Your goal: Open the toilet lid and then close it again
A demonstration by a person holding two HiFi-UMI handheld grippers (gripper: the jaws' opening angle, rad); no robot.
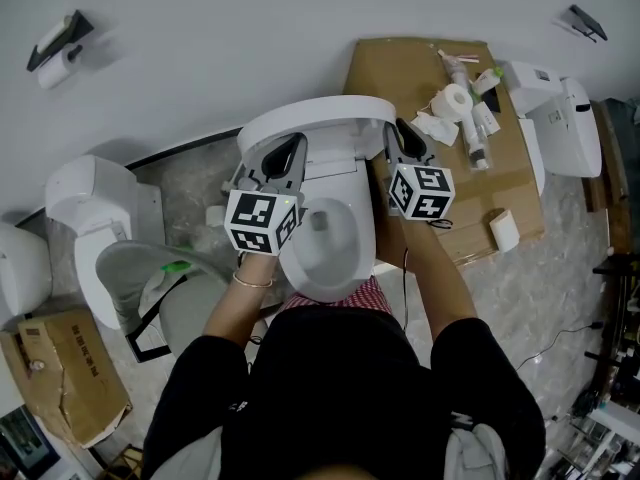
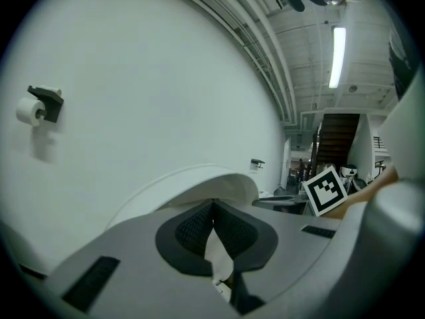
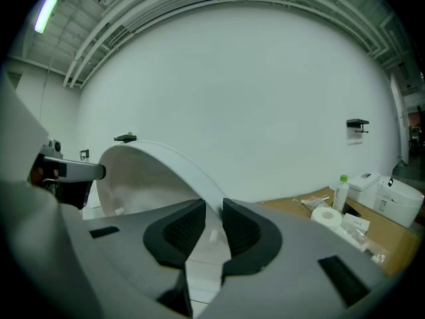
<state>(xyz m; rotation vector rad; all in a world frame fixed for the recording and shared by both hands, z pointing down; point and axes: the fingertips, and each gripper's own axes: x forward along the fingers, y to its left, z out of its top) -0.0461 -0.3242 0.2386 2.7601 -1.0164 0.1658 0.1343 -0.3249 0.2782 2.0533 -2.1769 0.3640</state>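
Note:
The white toilet [image 1: 330, 238] stands in the middle of the head view with its lid [image 1: 315, 118] raised upright against the wall and the bowl showing. My right gripper [image 1: 405, 140] is at the lid's right edge. In the right gripper view the lid's rim [image 3: 166, 161] runs down into the narrow gap of the right gripper [image 3: 214, 208], whose jaws are closed on it. My left gripper [image 1: 282, 158] is at the lid's left side. In its own view the left gripper [image 2: 212, 205] has its tips touching, and the lid [image 2: 192, 185] curves just beyond them.
A cardboard box [image 1: 515, 183] right of the toilet carries a tissue roll [image 1: 457, 98], bottles and wrappers. A second toilet [image 1: 95, 218] and a grey bin [image 1: 175, 293] stand to the left. A paper holder [image 1: 55, 53] hangs on the wall. White units [image 1: 555, 108] stand at the far right.

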